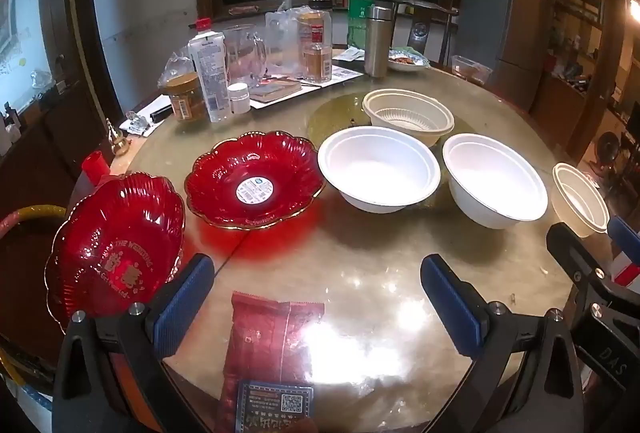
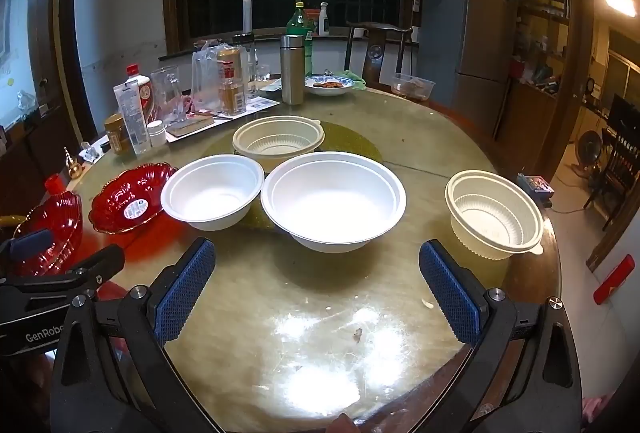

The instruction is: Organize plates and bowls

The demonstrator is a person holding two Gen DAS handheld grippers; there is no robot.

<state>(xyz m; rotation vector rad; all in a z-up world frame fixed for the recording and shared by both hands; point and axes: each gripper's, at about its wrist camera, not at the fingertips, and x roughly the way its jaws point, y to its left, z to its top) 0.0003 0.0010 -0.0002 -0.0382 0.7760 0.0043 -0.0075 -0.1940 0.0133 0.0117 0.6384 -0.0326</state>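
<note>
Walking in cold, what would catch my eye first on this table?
The two red glass dishes glowing at the table's left. Beside them sit two plain white bowls, with two cream ribbed bowls behind and far right. Both grippers hang open, empty.

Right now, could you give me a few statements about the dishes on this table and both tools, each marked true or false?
1. Both the left tool and the right tool are open and hold nothing. True.
2. The two red plates are stacked one inside the other. False: they sit side by side, apart.
3. Two white bowls stand next to each other in front of a cream ribbed bowl. True.
4. The white bowls are full of soup. False: both look empty.
5. Another cream ribbed bowl sits alone near the table's right edge. True.
</note>
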